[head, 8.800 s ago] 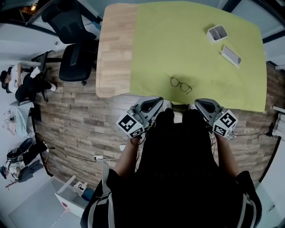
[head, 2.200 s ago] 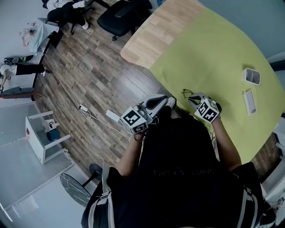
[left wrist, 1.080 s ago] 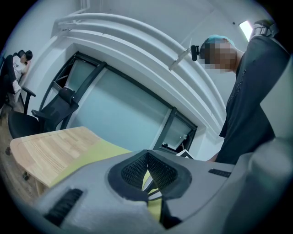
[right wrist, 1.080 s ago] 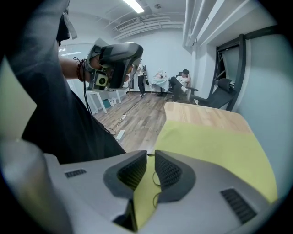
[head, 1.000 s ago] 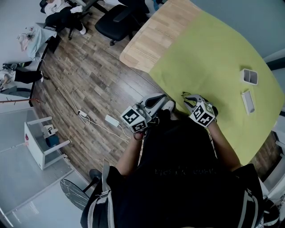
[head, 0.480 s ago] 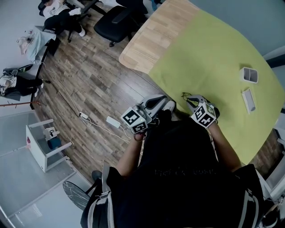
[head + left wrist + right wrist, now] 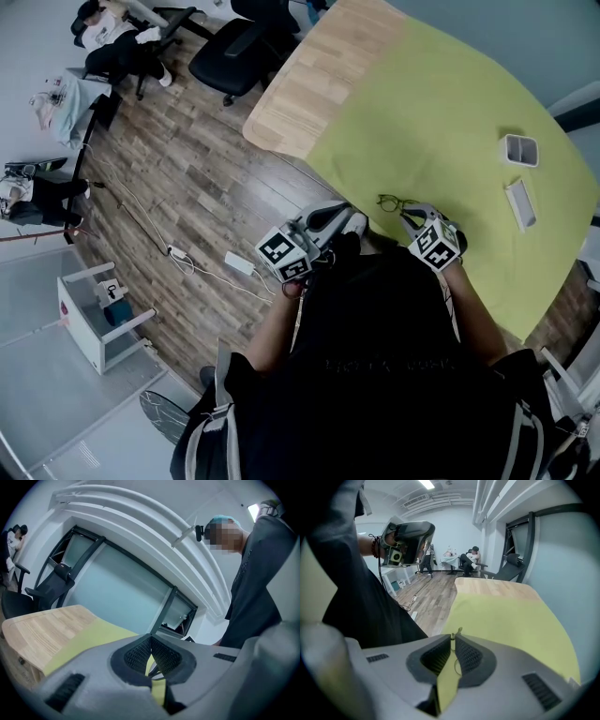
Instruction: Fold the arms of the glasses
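Observation:
Thin dark-framed glasses (image 7: 391, 203) lie on the green cloth (image 7: 450, 103) close to the table's near edge. My right gripper (image 7: 410, 214) is right beside them, on their near right side. In the right gripper view its jaws are closed on a thin wire arm (image 7: 458, 631) of the glasses, which pokes out past the pads (image 7: 466, 654). My left gripper (image 7: 339, 215) hovers off the table's near edge, left of the glasses and apart from them. The left gripper view shows the left gripper (image 7: 150, 643) with tips meeting and nothing held.
A white open box (image 7: 518, 149) and a flat white case (image 7: 518, 203) sit at the cloth's far right. Bare wooden tabletop (image 7: 300, 75) lies left of the cloth. Beyond are an office chair (image 7: 239, 42), floor cables (image 7: 202, 267) and a white cart (image 7: 98, 314).
My right gripper came forward from beside my body to the glasses and closed on one arm. The left gripper stays by the table edge. The head view has drifted slightly.

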The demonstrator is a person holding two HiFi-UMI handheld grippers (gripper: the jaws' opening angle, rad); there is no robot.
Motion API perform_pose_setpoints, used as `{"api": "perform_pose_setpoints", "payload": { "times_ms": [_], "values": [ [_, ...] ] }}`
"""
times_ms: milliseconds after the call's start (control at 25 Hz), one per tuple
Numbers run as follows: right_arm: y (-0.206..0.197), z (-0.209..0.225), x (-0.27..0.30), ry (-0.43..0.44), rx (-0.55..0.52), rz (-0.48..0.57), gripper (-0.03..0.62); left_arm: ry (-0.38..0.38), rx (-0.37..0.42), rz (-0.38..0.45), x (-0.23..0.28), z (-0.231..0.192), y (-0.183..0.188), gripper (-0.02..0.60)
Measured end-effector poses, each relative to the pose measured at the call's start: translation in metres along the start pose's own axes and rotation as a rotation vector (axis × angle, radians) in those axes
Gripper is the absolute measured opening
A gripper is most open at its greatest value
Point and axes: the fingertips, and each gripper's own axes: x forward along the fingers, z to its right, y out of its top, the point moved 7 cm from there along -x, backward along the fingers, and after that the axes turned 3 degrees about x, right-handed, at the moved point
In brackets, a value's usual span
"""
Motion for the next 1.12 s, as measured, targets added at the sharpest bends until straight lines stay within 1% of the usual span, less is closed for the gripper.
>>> {"api": "perform_pose_setpoints", "payload": {
  "times_ms": [280,440,560,720,1120],
  "values": [
    [-0.012,0.005,-0.002,-0.009,0.039,-0.014,0.034,-0.013,-0.002,-0.019,0.006,0.0,0.001,0.018],
    [-0.019,0.008,-0.003,-0.029,0.065,-0.025,0.034,-0.018,-0.004,-0.022,0.007,0.001,0.001,0.018],
    [-0.027,0.009,-0.003,-0.043,0.085,-0.046,0.034,-0.02,-0.01,-0.018,0.007,0.003,0.001,0.018],
    [-0.038,0.011,0.0,-0.045,0.107,-0.055,0.034,-0.023,-0.006,-0.034,0.009,0.003,0.0,0.018],
    [-0.06,0.014,0.009,-0.047,0.151,-0.093,0.034,-0.002,-0.015,-0.04,0.005,0.001,0.001,0.018]
  ]
}}
